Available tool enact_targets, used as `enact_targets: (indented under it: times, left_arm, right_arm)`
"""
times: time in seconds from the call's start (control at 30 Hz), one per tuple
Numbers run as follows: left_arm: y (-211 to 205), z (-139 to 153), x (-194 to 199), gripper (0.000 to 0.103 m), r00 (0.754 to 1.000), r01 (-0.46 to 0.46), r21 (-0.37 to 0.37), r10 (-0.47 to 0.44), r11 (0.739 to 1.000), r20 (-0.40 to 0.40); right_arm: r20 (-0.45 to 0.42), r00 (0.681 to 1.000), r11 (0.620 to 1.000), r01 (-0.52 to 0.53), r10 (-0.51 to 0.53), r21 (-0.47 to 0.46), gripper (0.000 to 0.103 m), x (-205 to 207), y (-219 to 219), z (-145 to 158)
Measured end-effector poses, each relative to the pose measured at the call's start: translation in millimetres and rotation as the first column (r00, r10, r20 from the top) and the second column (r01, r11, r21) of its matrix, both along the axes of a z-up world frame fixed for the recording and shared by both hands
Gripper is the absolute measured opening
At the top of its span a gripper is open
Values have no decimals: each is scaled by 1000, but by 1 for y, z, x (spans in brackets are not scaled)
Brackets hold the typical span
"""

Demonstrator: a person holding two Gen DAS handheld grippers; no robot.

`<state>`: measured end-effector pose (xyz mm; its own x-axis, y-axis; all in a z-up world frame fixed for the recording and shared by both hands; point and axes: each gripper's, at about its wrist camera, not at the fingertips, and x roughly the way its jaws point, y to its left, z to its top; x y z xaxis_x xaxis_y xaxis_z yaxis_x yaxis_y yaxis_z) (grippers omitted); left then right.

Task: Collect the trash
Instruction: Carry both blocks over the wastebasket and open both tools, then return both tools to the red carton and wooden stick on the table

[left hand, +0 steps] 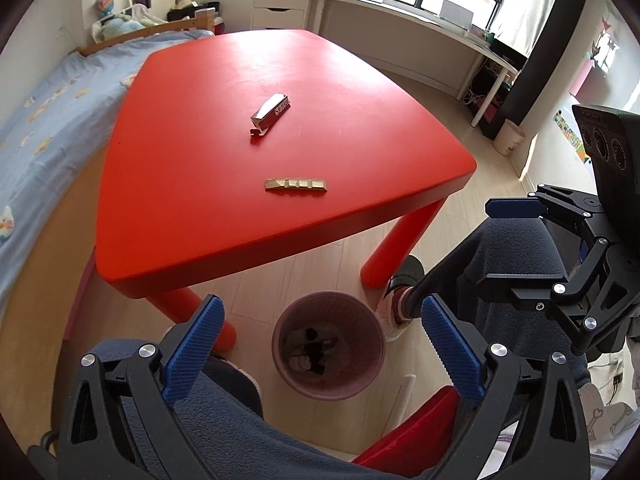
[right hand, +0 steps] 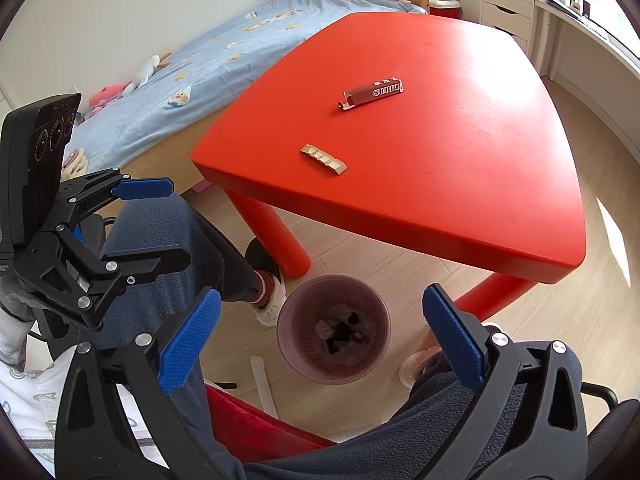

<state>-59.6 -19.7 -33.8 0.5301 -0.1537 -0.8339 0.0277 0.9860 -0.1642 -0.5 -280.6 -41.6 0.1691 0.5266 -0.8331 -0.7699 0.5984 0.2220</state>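
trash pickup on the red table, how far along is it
Done: the round pink bin on the floor already holds several scraps. In hand: nothing; the left tool and right tool both hang open and empty above the bin. Left: the dark red cardboard box and the gold foil wrapper lie apart on the red plastic table.

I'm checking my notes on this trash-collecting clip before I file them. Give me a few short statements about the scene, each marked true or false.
1. Two pieces of trash lie on the red table: a dark box and a gold wrapper. True.
2. The left gripper is shut on the wrapper. False: it is open and empty.
3. The bin on the floor is empty. False: it already holds some trash.
4. The right gripper is open. True.
5. The box and wrapper touch. False: they lie apart.
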Motion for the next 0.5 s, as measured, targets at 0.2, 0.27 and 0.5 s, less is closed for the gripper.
enact_targets:
  times: [0.2, 0.27, 0.5]
  left_arm:
    - [3, 1, -1, 95, 1000, -18, 2, 18, 1000, 6]
    - [4, 1, -1, 95, 1000, -23, 8, 23, 1000, 14]
    - [8, 2, -1, 95, 999, -36, 3, 36, 999, 16]
  right_arm:
    - [6, 1000, 1000, 0, 0, -5, 100, 0, 0, -4]
    - [7, 1000, 1000, -2, 2, -8, 100, 0, 0, -5]
    - [7, 1000, 1000, -6, 6, -5, 100, 0, 1, -6]
